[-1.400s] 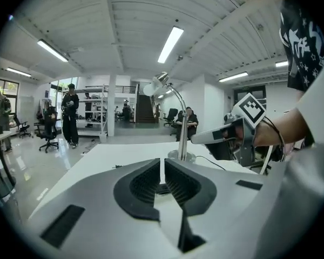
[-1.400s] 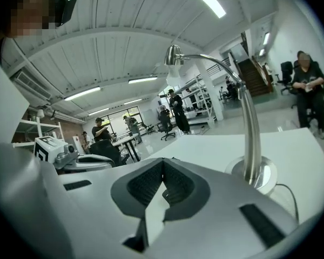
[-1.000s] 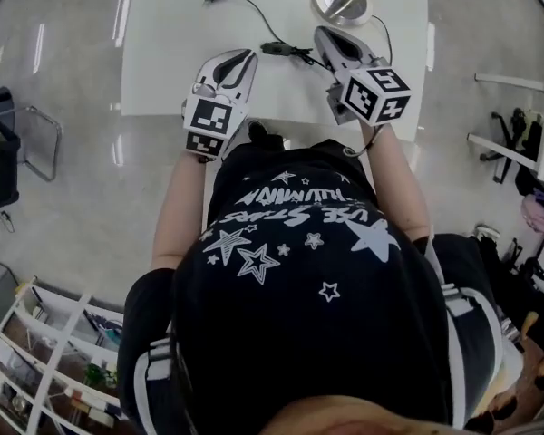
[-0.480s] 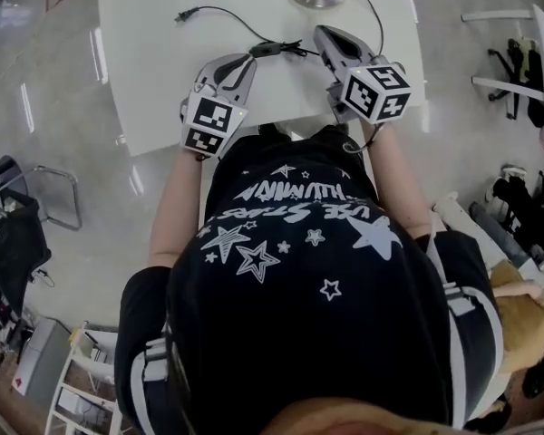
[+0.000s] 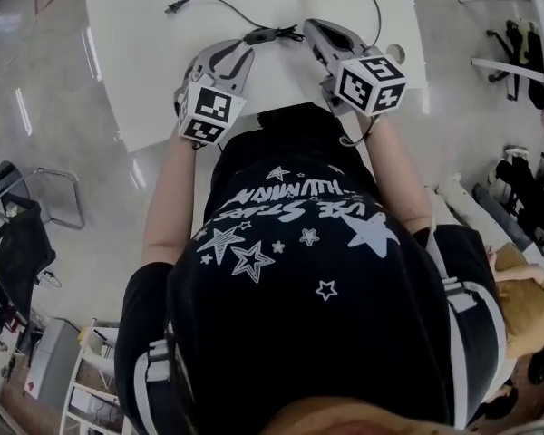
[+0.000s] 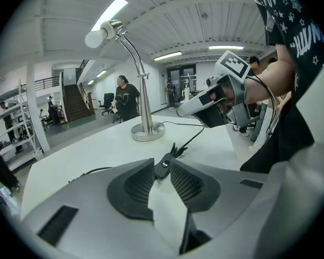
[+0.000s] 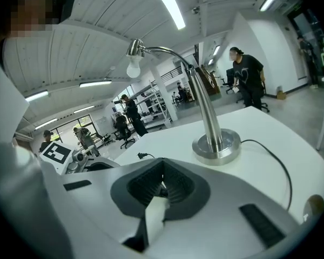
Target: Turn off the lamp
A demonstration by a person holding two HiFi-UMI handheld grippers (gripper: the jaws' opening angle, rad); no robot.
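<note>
Table (image 5: 145,62): left gripper (image 5: 243,51) newly ajar, empty

Your lamp (image 6: 146,107) has a polished, mirror-bright metal base and neck; its cord (image 6: 193,138) and inline switch (image 6: 163,166) look like matt black plastic. The table (image 6: 97,150) under them is smooth white, and the floor (image 5: 54,179) shines glossy.

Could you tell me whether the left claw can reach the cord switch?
Probably yes: the left claw has just been opening its empty jaws, and the cord switch lies unobstructed beyond their tips.
</note>
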